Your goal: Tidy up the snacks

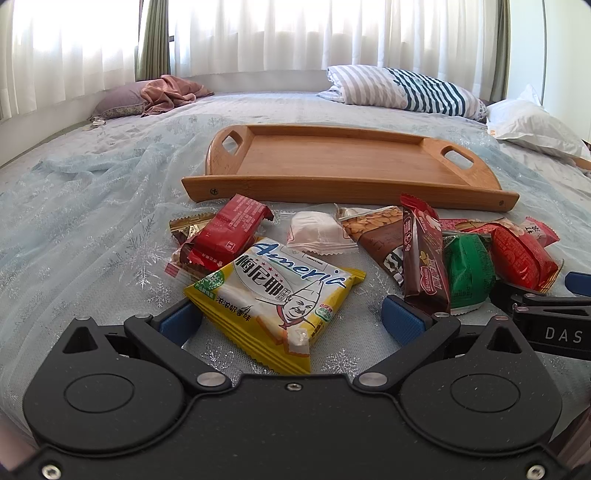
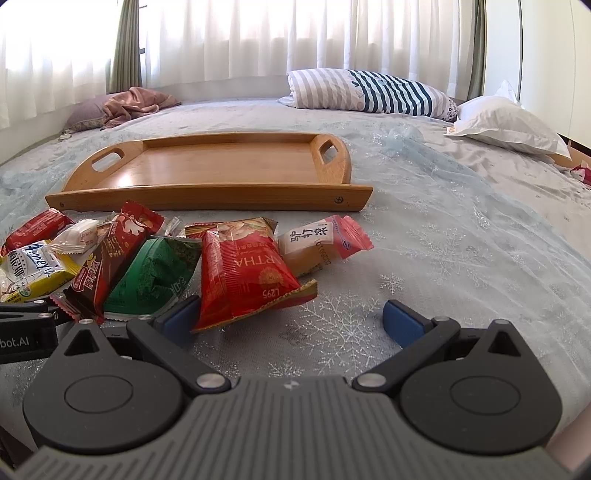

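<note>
My left tool (image 1: pixel 291 321) sits low over the bed (image 1: pixel 92 221) with its blue pads spread wide, holding nothing. The yellow biscuit packet (image 1: pixel 275 295) lies flat between them, its near corner reaching toward the tool body, and I cannot tell whether either pad touches it. Beside the right pad stands a dark brown snack bar (image 1: pixel 424 254), leaning on a green packet (image 1: pixel 467 273). Further left is a red wrapper (image 1: pixel 229 230) on top of a gold-edged one, and behind the yellow packet lies a small white sweet in clear wrap (image 1: pixel 316 230).

My right tool (image 2: pixel 291 319) is likewise spread wide and empty. Its left pad is right at the lower edge of the red foil bag (image 2: pixel 240 273), which lies partly between the pads; contact is hard to judge from here. Behind that bag is a pale packet with a pink end (image 2: pixel 321 240), and to its left the green packet (image 2: pixel 155 277) and the brown bar (image 2: pixel 110 258).

All the snacks lie in a loose heap on the bedspread, just in front of the wooden tray (image 2: pixel 207 194), whose floor is bare. A striped pillow (image 1: pixel 402 88) and a white pillow (image 2: pixel 506 125) lie well beyond the tray, near the curtains (image 1: pixel 277 33).
</note>
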The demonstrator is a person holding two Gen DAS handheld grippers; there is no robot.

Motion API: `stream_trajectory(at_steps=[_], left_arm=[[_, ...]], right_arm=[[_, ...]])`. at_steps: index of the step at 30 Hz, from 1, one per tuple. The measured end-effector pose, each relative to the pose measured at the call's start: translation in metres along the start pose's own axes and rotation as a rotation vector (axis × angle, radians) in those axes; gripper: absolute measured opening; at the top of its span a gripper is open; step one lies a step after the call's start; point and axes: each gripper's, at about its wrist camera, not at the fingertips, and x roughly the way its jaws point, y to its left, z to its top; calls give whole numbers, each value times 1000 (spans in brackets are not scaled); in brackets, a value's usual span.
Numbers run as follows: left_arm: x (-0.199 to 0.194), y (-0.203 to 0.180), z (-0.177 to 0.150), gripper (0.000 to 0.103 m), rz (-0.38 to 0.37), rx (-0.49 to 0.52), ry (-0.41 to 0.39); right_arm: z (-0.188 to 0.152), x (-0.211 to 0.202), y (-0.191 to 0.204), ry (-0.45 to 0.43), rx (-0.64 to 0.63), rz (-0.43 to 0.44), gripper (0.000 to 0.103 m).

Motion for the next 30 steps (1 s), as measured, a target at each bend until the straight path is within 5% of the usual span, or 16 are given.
stream_trajectory(at_steps=[30], left_arm=[[1, 1, 1, 103, -2, -3, 5]], right_arm=[[0, 0, 2, 1, -15, 0, 103]])
